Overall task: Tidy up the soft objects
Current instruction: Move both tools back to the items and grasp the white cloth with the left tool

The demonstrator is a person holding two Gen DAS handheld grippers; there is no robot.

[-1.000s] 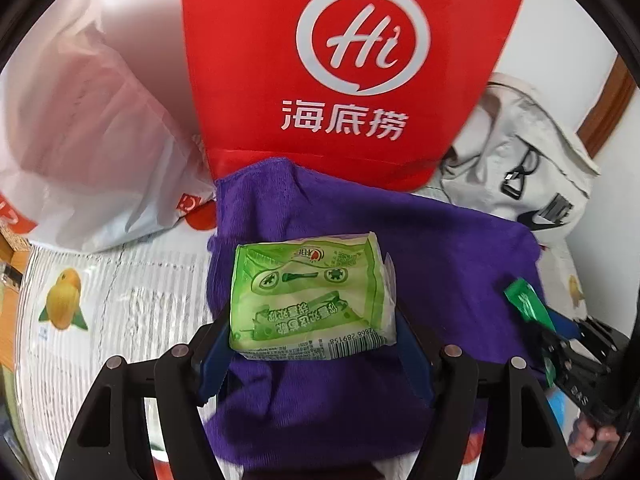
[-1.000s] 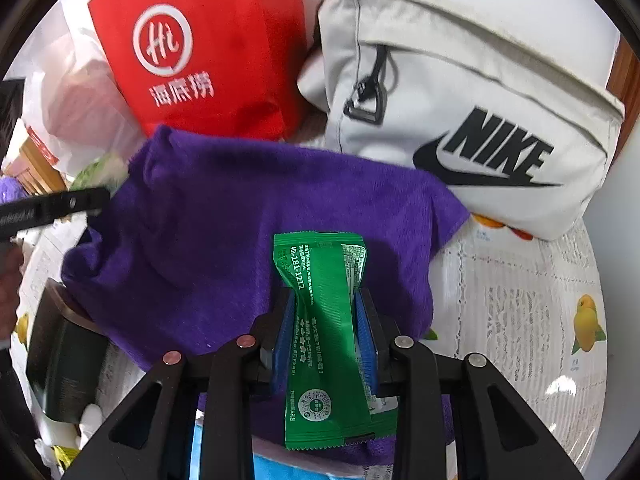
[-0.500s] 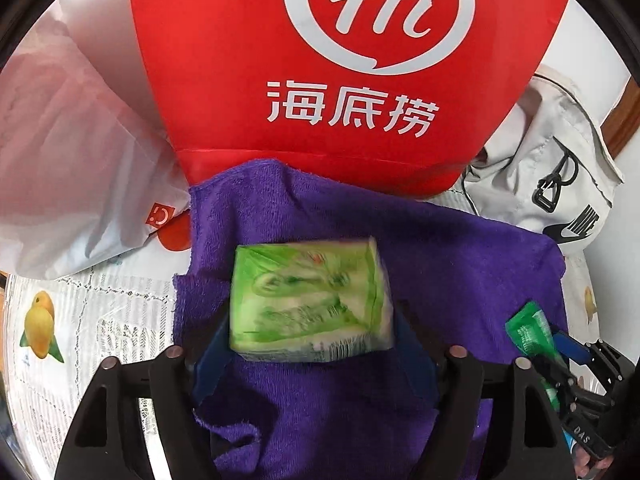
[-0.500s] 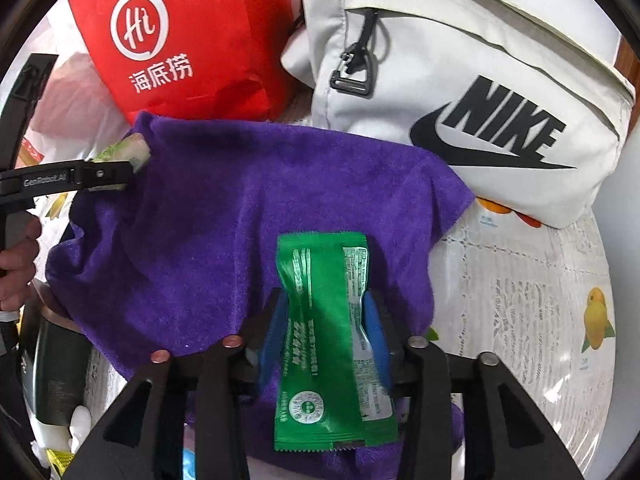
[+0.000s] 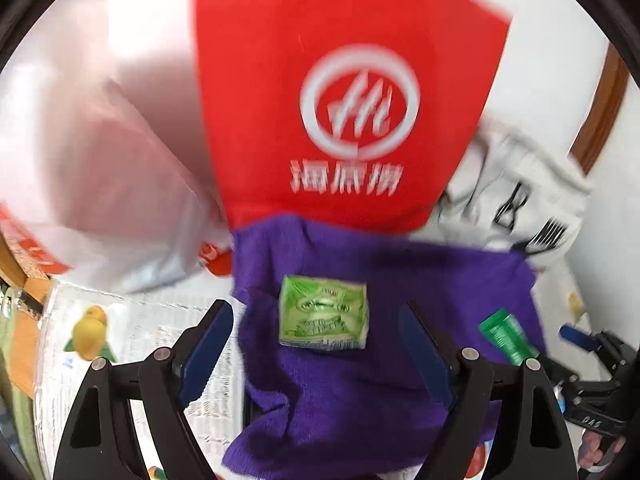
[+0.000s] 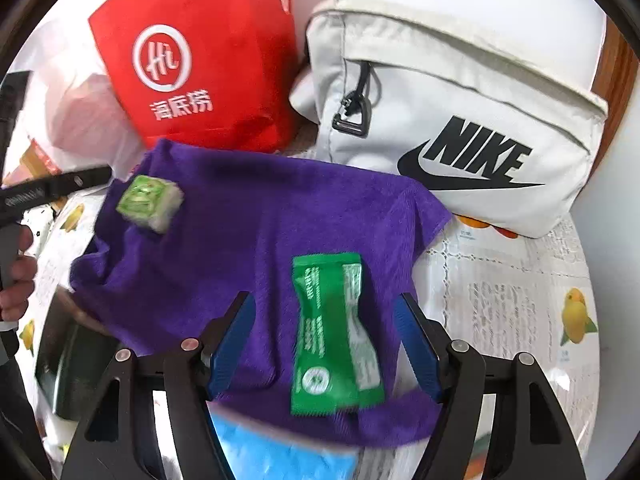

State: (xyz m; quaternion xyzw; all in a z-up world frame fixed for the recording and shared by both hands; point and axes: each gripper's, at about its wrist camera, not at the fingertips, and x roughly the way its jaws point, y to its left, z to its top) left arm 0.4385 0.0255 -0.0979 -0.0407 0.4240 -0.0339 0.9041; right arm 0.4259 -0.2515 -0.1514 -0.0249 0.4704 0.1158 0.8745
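A purple towel (image 5: 400,320) (image 6: 260,240) lies spread on the table. A light green tissue pack (image 5: 324,313) lies on its left part, free between the open jaws of my left gripper (image 5: 316,320); it also shows in the right wrist view (image 6: 150,202). A dark green sachet (image 6: 334,340) lies on the towel's near right part between the open jaws of my right gripper (image 6: 326,328); it also shows in the left wrist view (image 5: 506,336). Neither gripper touches its pack.
A red bag with a white logo (image 5: 352,112) (image 6: 192,68) stands behind the towel. A white Nike bag (image 6: 460,120) lies at the back right, a white plastic bag (image 5: 100,168) at the left. A blue pack (image 6: 280,452) lies under the towel's near edge.
Both grippers have opened and let go: the tissue pack and the sachet now lie on the towel. Both grippers have drawn back from them.
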